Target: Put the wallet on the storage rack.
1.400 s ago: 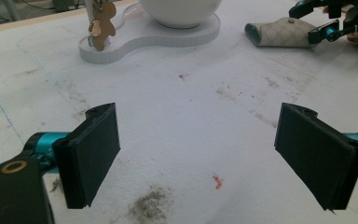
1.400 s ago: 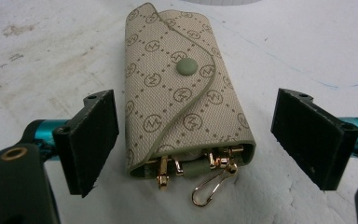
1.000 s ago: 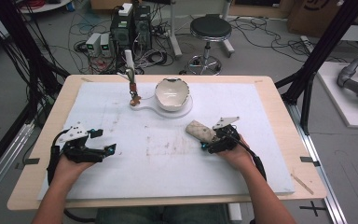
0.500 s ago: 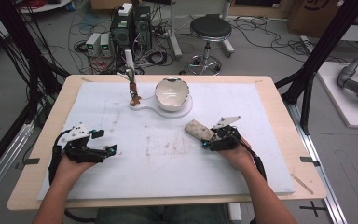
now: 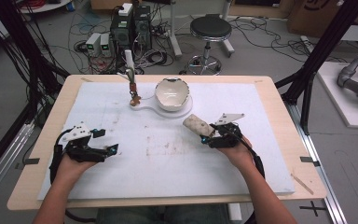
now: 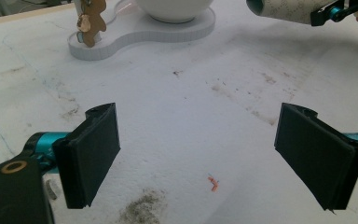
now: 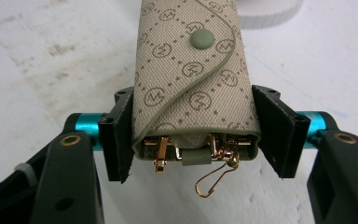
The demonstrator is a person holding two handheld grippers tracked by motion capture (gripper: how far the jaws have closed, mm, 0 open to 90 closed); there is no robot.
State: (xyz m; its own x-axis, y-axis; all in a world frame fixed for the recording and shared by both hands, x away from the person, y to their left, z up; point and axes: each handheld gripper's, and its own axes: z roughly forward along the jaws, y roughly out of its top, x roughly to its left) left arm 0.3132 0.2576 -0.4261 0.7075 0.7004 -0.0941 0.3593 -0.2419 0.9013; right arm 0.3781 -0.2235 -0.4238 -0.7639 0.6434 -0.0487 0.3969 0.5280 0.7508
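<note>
A beige patterned key pouch (image 7: pixel 191 79) with a green snap and gold hooks at its open end sits between the jaws of my right gripper (image 7: pixel 196 133), which is shut on it. In the high view the key pouch (image 5: pixel 196 124) sticks out up and left from the right gripper (image 5: pixel 210 135), right of the table's middle, just above the white mat. My left gripper (image 5: pixel 112 150) rests low at the left, open with nothing between its pads (image 6: pixel 93 154). In the left gripper view the key pouch (image 6: pixel 286 9) appears at the top right.
A white bowl (image 5: pixel 171 92) stands on a white stand base (image 5: pixel 144 103) at the back middle, with a small brown bear charm (image 5: pixel 133 91) hanging from a post beside it. A white mat (image 5: pixel 168 154) covers the wooden table (image 5: pixel 279 107). A tiny orange scrap (image 6: pixel 213 183) lies ahead of the left gripper.
The right gripper with the key pouch has shifted slightly to the right and toward the person. The left gripper stays where it was.
</note>
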